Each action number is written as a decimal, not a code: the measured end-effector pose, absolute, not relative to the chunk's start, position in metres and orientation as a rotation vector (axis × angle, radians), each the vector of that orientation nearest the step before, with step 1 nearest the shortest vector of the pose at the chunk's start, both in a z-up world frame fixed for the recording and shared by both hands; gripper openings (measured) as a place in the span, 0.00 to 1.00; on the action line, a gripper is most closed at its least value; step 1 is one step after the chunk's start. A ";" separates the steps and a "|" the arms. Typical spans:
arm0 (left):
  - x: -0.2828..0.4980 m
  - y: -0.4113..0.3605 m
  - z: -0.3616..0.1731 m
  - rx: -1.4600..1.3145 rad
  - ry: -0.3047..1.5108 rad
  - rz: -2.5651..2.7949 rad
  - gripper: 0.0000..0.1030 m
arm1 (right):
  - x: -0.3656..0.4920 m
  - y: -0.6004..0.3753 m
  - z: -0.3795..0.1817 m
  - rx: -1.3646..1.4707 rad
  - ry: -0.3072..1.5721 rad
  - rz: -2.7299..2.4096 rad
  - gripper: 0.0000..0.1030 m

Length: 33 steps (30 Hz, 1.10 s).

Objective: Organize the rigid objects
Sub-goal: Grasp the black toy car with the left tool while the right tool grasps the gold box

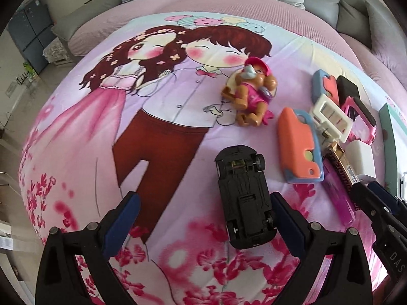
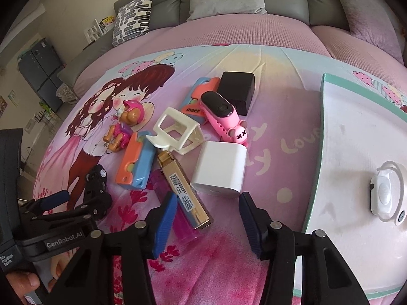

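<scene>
Pink cartoon-print bedding (image 1: pixel 84 167) over a sofa forms the work surface; above it the left gripper (image 1: pixel 203 218) is spread wide and empty, its right finger just beside the black toy car (image 1: pixel 244 198), which lies upside down. The right gripper (image 2: pixel 207 218) is likewise open and empty, near the white charger cube (image 2: pixel 218 170) and gold lighter (image 2: pixel 183 190). The car appears light, rigid and smooth-sided; grip it across the mid-body, clear of the wheels.
</scene>
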State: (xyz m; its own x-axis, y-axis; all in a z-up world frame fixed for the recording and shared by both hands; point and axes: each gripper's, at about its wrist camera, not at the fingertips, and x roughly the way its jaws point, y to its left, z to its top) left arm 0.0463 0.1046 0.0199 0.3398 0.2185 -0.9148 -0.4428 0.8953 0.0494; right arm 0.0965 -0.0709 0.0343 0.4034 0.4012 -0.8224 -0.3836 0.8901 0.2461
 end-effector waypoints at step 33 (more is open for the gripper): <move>0.054 0.095 0.018 -0.224 1.139 0.355 0.64 | 0.093 -0.045 0.030 -0.015 1.042 0.587 0.19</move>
